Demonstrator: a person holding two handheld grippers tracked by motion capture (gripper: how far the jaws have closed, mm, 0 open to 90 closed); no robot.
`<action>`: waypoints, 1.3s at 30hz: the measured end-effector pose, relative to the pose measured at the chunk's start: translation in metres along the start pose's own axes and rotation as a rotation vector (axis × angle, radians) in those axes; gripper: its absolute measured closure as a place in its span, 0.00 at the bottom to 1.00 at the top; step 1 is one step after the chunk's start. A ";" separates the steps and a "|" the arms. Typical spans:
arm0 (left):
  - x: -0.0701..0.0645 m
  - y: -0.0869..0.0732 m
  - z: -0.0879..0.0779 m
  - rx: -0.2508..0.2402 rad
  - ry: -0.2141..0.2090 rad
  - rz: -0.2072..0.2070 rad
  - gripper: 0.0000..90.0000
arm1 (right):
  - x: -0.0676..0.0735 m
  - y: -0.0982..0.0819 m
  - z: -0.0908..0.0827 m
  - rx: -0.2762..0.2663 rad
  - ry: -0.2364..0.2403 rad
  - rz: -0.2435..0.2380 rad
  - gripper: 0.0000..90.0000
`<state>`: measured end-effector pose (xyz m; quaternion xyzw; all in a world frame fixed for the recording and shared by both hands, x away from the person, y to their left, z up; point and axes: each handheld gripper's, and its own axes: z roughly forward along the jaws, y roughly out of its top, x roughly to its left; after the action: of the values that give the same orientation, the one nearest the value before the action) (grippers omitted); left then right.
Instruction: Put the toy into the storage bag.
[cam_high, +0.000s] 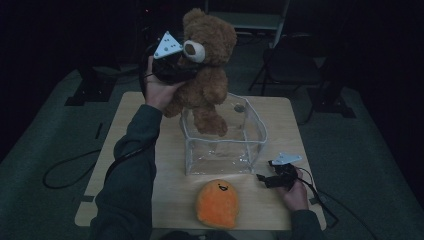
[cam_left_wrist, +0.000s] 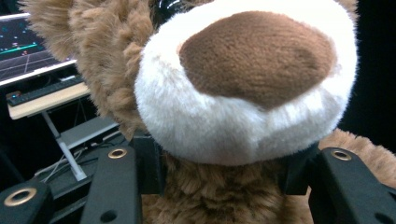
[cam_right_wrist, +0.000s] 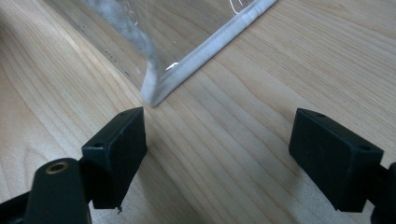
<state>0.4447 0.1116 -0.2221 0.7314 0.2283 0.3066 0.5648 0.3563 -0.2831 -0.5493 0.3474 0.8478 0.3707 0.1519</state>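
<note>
Jaws of the left gripper (cam_high: 176, 67) clamp the fuzzy brown teddy bear (cam_high: 206, 70) under its white snout, upper centre, legs dangling into a clear soft-walled box (cam_high: 252, 145). Right gripper (cam_high: 280, 176), lower right on the wooden table (cam_high: 125, 150): jaws apart, bear well away.

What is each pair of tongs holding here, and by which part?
The left tongs grip the teddy bear at its neck, under the muzzle. The right tongs stand open, holding nothing.

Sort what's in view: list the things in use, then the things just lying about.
In use: teddy bear, clamped at the neck by the left gripper; clear bin under its legs.
Lying about: orange plush; right gripper, open, resting on the table.
</note>
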 end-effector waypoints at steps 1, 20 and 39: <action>-0.001 0.000 0.001 0.002 -0.002 0.003 0.52 | 0.000 0.000 0.000 0.000 0.000 0.001 0.20; -0.009 0.005 0.019 0.000 -0.042 -0.007 0.52 | 0.001 -0.001 -0.001 0.000 0.001 0.001 0.20; -0.019 0.005 0.040 -0.008 -0.104 -0.020 0.52 | 0.001 -0.001 -0.001 0.001 0.002 0.002 0.20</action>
<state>0.4592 0.0694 -0.2277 0.7418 0.2045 0.2634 0.5818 0.3551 -0.2830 -0.5493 0.3479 0.8478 0.3709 0.1504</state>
